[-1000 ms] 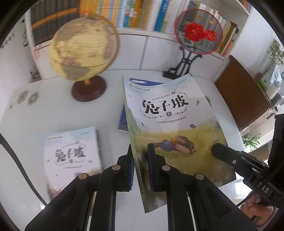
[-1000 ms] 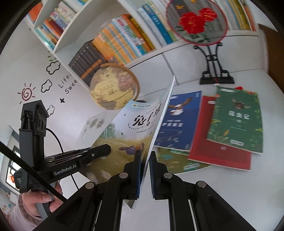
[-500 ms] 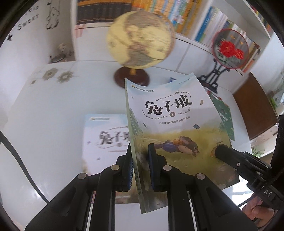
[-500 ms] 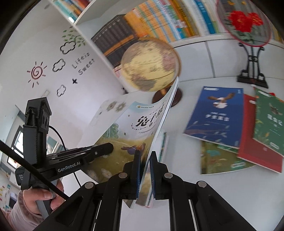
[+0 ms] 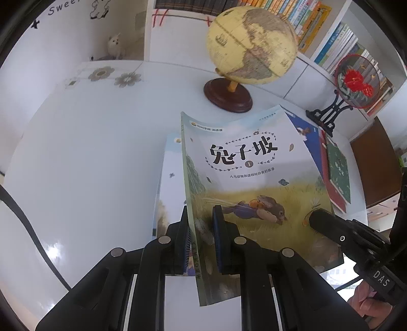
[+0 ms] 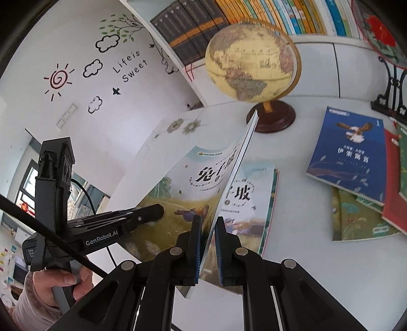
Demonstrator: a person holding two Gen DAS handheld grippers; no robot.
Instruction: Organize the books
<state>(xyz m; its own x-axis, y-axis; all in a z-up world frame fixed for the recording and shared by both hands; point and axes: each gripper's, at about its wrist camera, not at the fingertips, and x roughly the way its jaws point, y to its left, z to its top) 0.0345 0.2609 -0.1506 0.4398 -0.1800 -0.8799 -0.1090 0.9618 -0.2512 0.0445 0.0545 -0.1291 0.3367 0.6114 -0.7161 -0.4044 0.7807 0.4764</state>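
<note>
Both grippers hold one rabbit-cover book in the air above the white table. My left gripper is shut on its spine edge. My right gripper is shut on its opposite edge, where the book shows tilted. A matching rabbit-cover book lies flat on the table right under the held one; it also shows in the left wrist view. The right gripper's finger shows at the book's right edge in the left wrist view.
A globe on a wooden base stands behind the books. A blue book, a green-yellow book and a red book lie to the right. A fan ornament stands at the back right, bookshelves behind.
Both grippers carried the held book leftward across the table, until it hangs over the matching book lying there. Both grips stayed shut.
</note>
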